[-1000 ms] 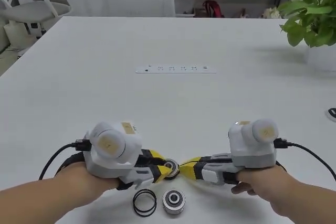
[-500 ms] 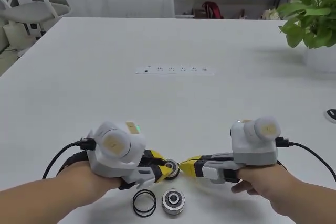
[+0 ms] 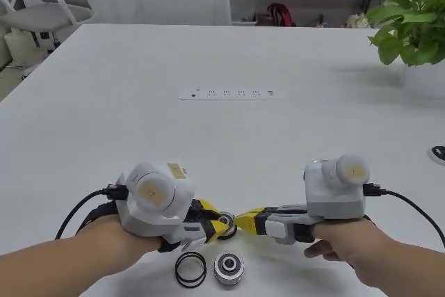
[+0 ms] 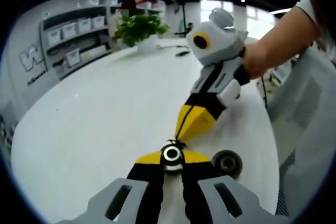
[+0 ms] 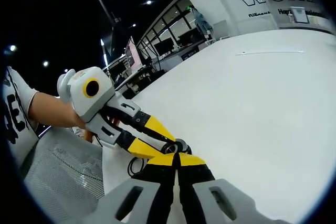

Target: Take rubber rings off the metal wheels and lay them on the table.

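table (image 3: 208,53): white, power strip (image 3: 231,93) at frame centre, plant (image 3: 410,12) upper right.
left gripper (image 3: 217,223): lower centre, clamped on a metal wheel (image 3: 224,221).
right gripper (image 3: 240,221): jaws together, tips touching that wheel's rim.
rubber rings (image 3: 190,269): lying flat at bottom centre, just beside second wheel (image 3: 229,268).

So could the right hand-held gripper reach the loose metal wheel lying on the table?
Probably yes: the round silver metal wheel lies uncovered on the white table, close by the right hand-held gripper, whose shut jaws must open first.
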The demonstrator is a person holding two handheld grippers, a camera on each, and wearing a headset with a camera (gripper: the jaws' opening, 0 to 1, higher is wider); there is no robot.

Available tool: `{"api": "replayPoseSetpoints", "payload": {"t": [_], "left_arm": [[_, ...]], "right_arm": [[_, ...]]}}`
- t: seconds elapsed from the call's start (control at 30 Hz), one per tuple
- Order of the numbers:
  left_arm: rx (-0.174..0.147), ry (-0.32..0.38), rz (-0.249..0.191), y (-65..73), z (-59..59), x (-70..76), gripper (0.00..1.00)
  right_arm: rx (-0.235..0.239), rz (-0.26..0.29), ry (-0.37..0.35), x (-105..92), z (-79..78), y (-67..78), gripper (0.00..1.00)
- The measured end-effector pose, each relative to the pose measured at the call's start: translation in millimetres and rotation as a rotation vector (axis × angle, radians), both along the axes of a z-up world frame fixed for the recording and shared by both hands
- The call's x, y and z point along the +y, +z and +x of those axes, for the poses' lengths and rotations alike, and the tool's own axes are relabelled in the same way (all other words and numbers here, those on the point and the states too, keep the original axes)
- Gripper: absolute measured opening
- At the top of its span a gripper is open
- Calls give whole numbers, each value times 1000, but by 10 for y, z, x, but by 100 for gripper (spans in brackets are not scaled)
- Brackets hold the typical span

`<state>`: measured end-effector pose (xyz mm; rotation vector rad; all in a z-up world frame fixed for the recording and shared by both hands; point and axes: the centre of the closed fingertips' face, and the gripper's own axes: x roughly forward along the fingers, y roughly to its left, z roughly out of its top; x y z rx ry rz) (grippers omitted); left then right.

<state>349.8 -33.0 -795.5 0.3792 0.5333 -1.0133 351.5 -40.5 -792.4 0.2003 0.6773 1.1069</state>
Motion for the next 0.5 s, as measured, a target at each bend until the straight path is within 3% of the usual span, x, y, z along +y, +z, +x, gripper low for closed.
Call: {"api": "replayPoseSetpoints", "payload": {"t": [0.37, 0.47, 0.5], "left_arm": [[-2, -1, 4, 0, 0, -10, 12], [-2, 2, 4, 2, -2, -13, 12], [-1, 3, 4, 2, -1, -12, 12]], "right_arm": [[-7, 21, 26, 54, -58, 65, 0], [-9, 78, 58, 133, -103, 186, 0], [-17, 48, 66, 130, -115, 154, 0]]}}
